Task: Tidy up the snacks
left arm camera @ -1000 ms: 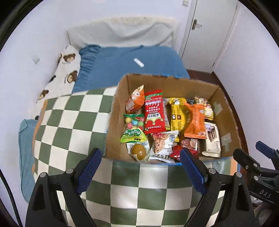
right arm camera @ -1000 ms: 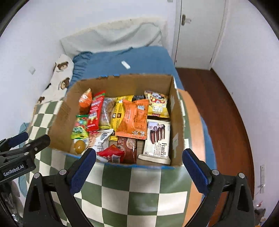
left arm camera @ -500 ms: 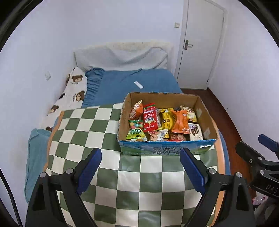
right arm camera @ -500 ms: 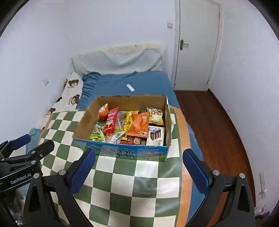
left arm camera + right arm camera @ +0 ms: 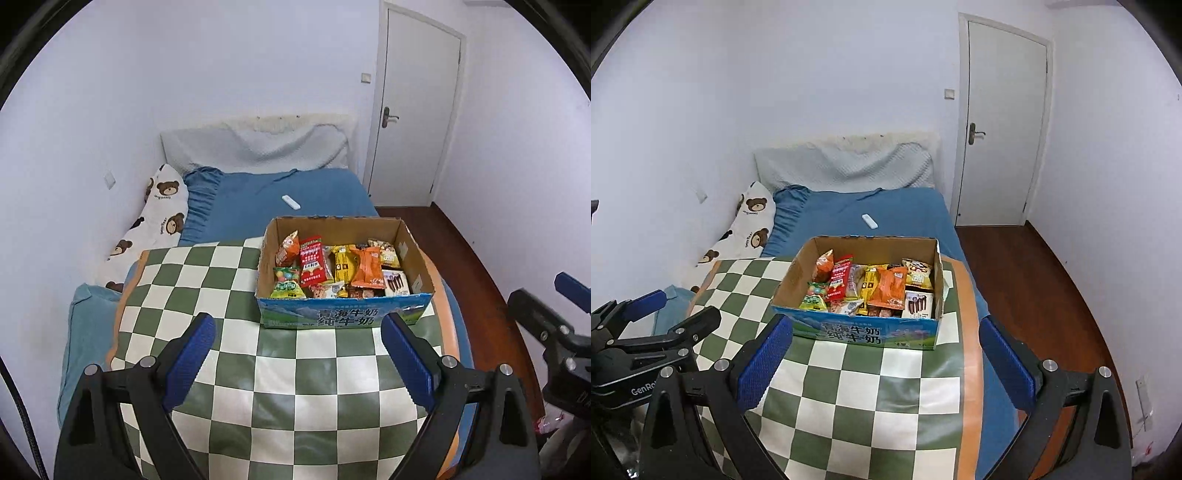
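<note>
Now | snack box (image 5: 343, 317) well ahead of both tongs | left tongs (image 5: 299, 354) released | right tongs (image 5: 886, 354) released

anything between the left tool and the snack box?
Nothing: only bare checkered cloth lies between the open left tool and the snack box, seen in the left wrist view.

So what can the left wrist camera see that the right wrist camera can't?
Only the left wrist view shows the right gripper at its right edge. Only the right wrist view shows the left gripper at its left edge, plus more wooden floor. Both show the snack box on the checkered cloth, the blue bed and the white door.
</note>
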The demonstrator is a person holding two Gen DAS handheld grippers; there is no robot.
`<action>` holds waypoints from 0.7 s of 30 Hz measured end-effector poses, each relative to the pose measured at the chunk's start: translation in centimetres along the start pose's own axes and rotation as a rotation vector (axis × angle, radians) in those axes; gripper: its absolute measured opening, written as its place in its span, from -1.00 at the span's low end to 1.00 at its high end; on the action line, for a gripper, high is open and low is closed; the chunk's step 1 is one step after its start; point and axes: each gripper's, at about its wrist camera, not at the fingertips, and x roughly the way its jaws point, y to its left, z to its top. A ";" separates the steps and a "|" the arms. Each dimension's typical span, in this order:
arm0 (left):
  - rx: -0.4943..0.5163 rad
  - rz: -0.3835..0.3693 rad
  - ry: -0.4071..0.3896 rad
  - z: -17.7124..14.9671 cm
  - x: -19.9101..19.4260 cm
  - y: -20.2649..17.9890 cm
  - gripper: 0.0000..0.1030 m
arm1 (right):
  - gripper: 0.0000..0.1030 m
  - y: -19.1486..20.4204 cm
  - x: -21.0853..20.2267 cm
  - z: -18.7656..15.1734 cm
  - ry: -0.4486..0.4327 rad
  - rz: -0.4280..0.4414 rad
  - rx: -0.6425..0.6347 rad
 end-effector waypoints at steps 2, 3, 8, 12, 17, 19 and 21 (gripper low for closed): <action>-0.005 0.000 -0.010 0.1 -0.3 0.1 0.78 | 1.00 0.2 -0.3 -0.1 -0.002 -0.003 -0.006; -0.006 0.003 -0.013 0.1 -0.4 0.0 0.79 | 1.00 0.2 -0.3 -0.1 -0.001 -0.004 -0.008; -0.007 0.009 -0.015 0.1 0.0 -0.1 0.78 | 1.00 0.1 0.5 -0.2 0.010 -0.001 0.003; -0.010 0.020 -0.014 0.1 0.8 -0.2 0.79 | 1.00 -0.2 1.5 -0.2 0.014 -0.010 0.012; -0.005 0.032 -0.017 0.6 2.5 -0.5 0.82 | 1.00 -0.7 3.3 0.0 0.019 -0.019 0.027; -0.004 0.039 -0.014 0.9 3.3 -0.6 1.00 | 1.00 -0.8 4.3 0.2 0.019 -0.026 0.028; -0.005 0.048 -0.015 1.2 4.2 -0.6 1.00 | 1.00 -1.0 5.7 0.4 0.027 -0.030 0.035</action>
